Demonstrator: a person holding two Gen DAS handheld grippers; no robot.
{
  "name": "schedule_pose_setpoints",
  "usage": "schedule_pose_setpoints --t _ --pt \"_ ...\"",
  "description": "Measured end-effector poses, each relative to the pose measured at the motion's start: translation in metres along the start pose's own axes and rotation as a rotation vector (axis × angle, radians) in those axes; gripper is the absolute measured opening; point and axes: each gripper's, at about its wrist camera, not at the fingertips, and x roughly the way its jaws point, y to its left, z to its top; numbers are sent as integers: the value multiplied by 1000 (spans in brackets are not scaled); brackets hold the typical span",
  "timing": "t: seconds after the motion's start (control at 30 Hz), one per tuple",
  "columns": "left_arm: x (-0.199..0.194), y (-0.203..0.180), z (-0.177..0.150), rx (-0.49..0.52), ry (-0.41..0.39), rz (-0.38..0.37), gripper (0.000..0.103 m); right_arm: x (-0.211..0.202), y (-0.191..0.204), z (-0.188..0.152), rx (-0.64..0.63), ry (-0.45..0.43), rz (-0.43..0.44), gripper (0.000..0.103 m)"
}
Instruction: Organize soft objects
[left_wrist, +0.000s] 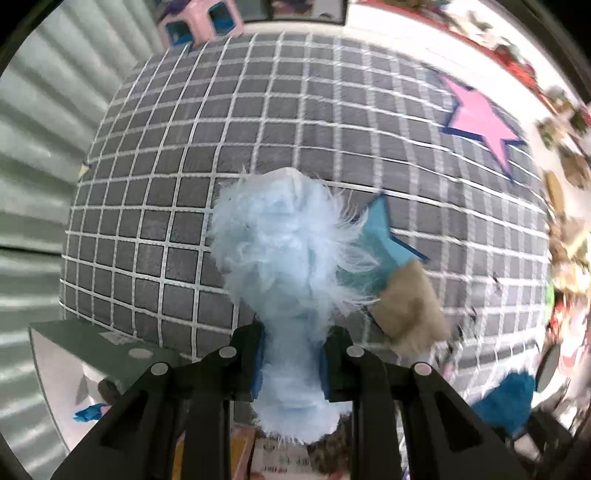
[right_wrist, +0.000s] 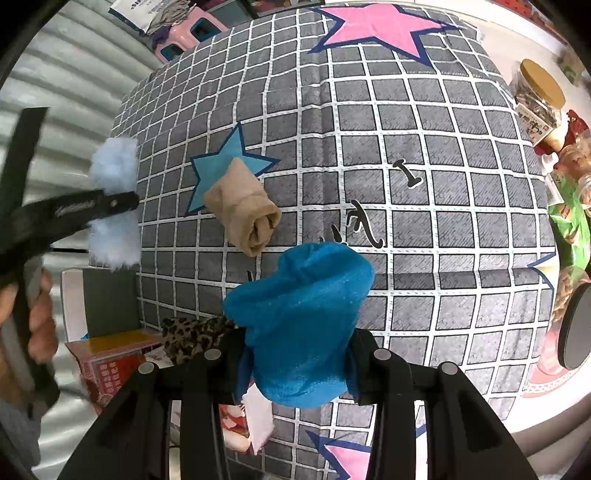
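Observation:
My left gripper (left_wrist: 291, 354) is shut on a fluffy light blue sock (left_wrist: 280, 251) and holds it above the grey checked cloth (left_wrist: 184, 166). That gripper and sock also show in the right wrist view (right_wrist: 114, 201), at the cloth's left edge. My right gripper (right_wrist: 295, 365) is shut on a rolled dark blue sock (right_wrist: 299, 317), lifted over the cloth's near part. A rolled beige sock (right_wrist: 243, 210) lies on the cloth on a blue star; it shows in the left wrist view (left_wrist: 410, 310) to the right of the fluffy sock.
A leopard-print soft item (right_wrist: 192, 338) lies at the cloth's near left edge beside a red box (right_wrist: 110, 365). Jars and snack packets (right_wrist: 543, 103) crowd the right side. A pink stool (right_wrist: 184, 33) stands beyond the cloth. A grey box (left_wrist: 92, 347) sits at the left.

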Motion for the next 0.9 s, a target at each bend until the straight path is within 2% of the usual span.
schedule_pose_setpoints --t 0.3,0.6,0.9 --pt "-59 9 -63 105 -80 14 25 -24 39 -8 -102 -38 -35 41" --pt "-87 37 -102 113 -124 18 25 -44 95 -25 -179 -96 -15 41" --pt "-115 58 -136 143 -184 -11 25 -57 128 -51 -189 -137 -34 41"
